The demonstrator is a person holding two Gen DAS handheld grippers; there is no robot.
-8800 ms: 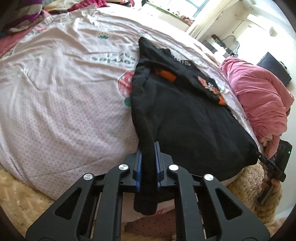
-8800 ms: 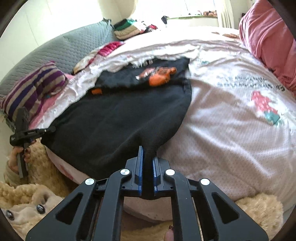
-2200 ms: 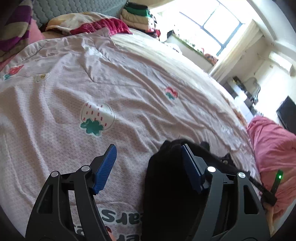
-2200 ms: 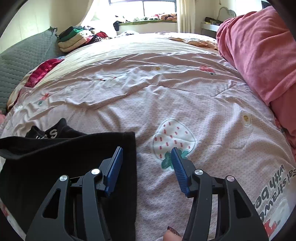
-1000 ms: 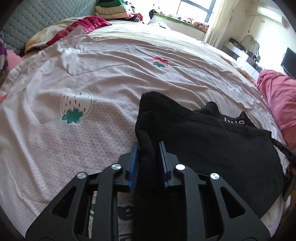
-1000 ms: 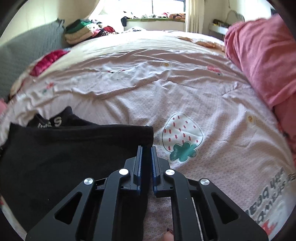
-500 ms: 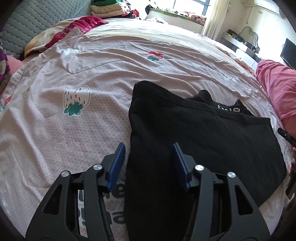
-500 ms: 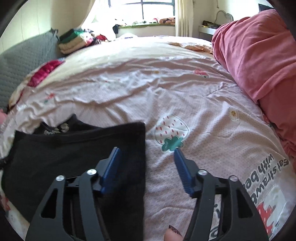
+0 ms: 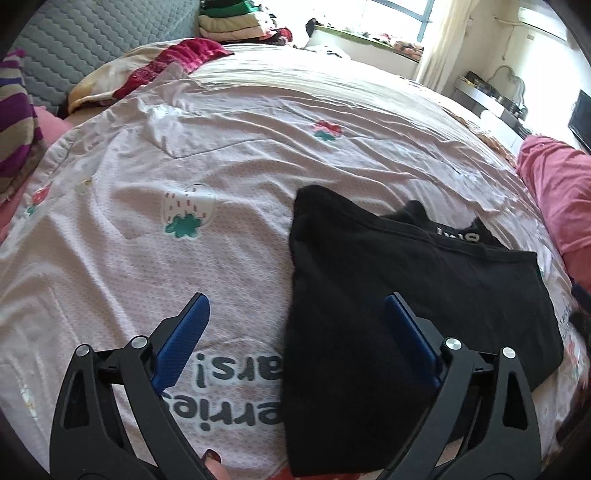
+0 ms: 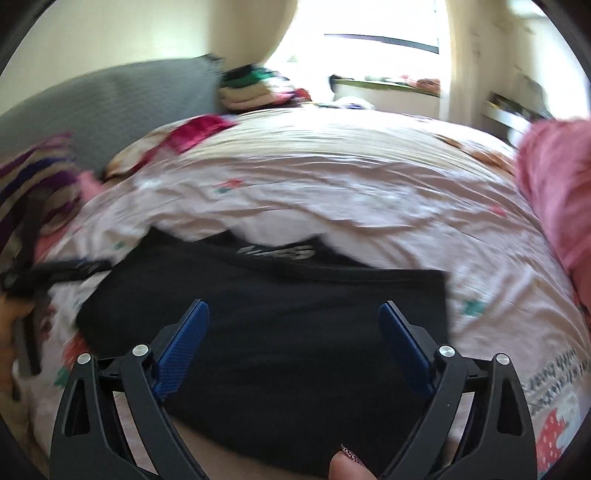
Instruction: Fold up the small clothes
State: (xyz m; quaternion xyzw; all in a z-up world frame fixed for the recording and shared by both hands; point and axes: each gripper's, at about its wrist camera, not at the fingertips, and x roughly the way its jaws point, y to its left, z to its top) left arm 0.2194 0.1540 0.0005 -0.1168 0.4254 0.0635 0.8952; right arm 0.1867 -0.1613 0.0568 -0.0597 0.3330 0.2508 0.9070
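Two grippers, left gripper and right gripper, hang spread wide and empty over a folded black shirt lying flat on the pink strawberry-print bedspread. Stacked clothes sit by the grey quilted headboard near the bright window.

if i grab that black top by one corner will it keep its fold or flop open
Probably flops: the black top lies limp and flat on the quilt, following its wrinkles. It looks light. Its layers seem merely stacked, so lifting one corner would likely undo the fold.
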